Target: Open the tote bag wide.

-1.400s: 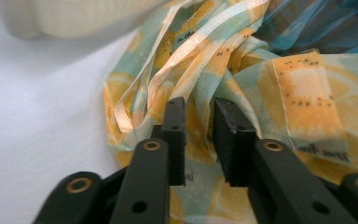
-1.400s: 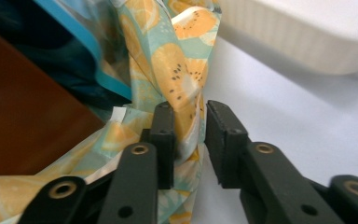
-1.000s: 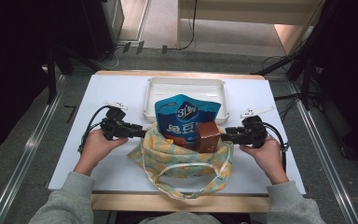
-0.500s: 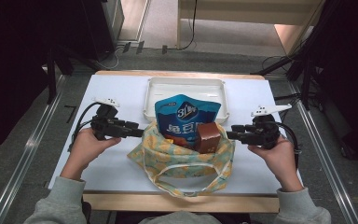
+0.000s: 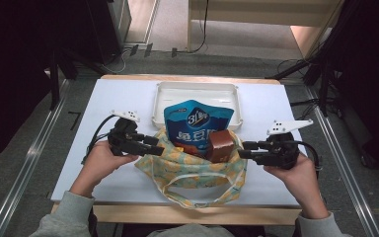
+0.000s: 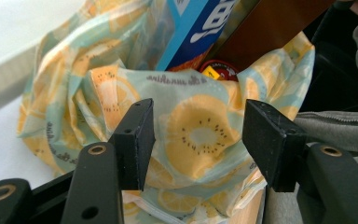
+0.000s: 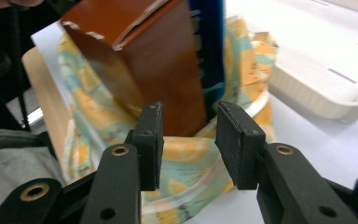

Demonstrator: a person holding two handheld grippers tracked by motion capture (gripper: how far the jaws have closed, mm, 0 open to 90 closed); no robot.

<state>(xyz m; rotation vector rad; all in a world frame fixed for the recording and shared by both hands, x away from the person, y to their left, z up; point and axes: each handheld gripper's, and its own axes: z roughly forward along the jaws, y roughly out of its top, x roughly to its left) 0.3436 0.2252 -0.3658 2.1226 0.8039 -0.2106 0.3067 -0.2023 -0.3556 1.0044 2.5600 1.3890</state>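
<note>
Cloth bag (image 5: 192,165) at the near middle of the table (image 5: 79,118), just near of the tray (image 5: 195,91); blue pouch (image 5: 197,123) and brown box (image 5: 220,144) standing out of its mouth. Soft, limp, light cloth, likely to sag and tip its load. Best taken at the rim on both sides, or by the loop handles at the near edge. Left gripper (image 6: 196,140) jaws apart, just been opening, cloth between but seemingly not pinched. Right gripper (image 7: 189,140) jaws apart, just been closing, nothing clamped.
</note>
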